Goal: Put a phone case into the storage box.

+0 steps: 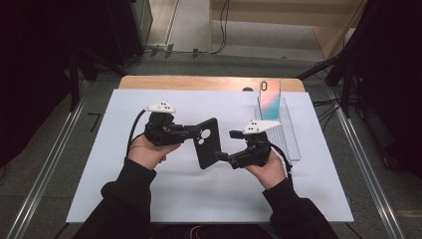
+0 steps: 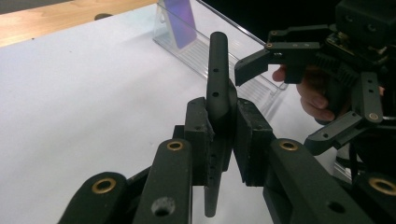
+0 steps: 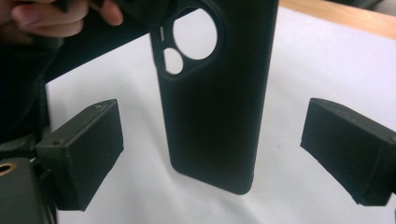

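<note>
Two grippers are in my hands above the white mat [image 1: 124,189], and between them hangs a black phone case [image 1: 207,143], which I take as my landmark. My left gripper [image 1: 191,133] comes at the case from its left and pinches it at the upper end, beside the round camera cutouts; in the left gripper view the pads [image 2: 247,140] press on both faces of the thin case [image 2: 217,88], which stands edge-on between them. The case is off the mat, held roughly upright and a little tilted.

My right gripper [image 1: 225,145] sits just right of the case, at its lower end. Its jaws are spread wide and do not touch it: in the right gripper view the case [image 3: 219,102] stands in the gap with white mat showing on either side, one pad [image 3: 81,149] well off to one side and the other across from it.

Beyond the case and to its right, a clear stand [image 1: 288,134] rests on the mat with a pink-and-blue phone [image 1: 270,99] leaning upright in it. Behind that, past the mat's far edge, runs the wooden table edge [image 1: 199,82].
</note>
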Action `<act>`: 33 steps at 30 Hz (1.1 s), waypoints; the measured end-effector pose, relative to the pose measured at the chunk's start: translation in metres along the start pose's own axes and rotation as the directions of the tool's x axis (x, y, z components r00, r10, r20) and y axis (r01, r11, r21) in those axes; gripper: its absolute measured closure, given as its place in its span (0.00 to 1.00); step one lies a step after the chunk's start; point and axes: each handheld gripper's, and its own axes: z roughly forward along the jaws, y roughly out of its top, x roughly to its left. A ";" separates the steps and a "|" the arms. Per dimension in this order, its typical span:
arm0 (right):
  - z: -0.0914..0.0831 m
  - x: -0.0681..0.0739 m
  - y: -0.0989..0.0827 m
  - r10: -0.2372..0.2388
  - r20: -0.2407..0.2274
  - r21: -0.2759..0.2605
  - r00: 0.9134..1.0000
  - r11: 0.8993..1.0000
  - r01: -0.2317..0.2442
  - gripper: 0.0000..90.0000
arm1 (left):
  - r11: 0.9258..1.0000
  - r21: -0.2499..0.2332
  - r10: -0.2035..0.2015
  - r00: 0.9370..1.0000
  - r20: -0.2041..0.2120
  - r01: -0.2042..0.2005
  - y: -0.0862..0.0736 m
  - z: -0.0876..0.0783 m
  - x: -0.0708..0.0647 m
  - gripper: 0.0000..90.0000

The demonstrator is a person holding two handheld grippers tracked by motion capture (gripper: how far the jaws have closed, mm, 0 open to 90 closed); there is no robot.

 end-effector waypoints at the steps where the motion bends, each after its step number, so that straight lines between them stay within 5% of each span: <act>1: 0.000 0.000 0.000 0.003 0.012 -0.009 1.000 1.000 -0.003 0.04 | 1.000 0.005 -0.005 1.000 -0.010 0.005 0.001 0.001 -0.001 0.86; 9: 0.007 0.006 0.003 0.039 0.093 -0.034 0.995 0.999 -0.036 0.04 | 0.997 0.011 -0.069 0.996 -0.063 0.070 0.012 0.008 -0.011 0.86; 17: 0.011 0.005 0.006 0.102 0.155 -0.062 0.983 0.994 -0.094 0.04 | 0.997 0.036 -0.062 0.993 -0.098 0.066 0.021 0.015 -0.017 0.86; 33: 0.024 0.011 0.015 0.095 0.229 -0.059 0.969 0.995 -0.083 0.05 | 0.996 0.055 -0.062 0.993 -0.101 0.068 0.024 0.030 -0.027 0.86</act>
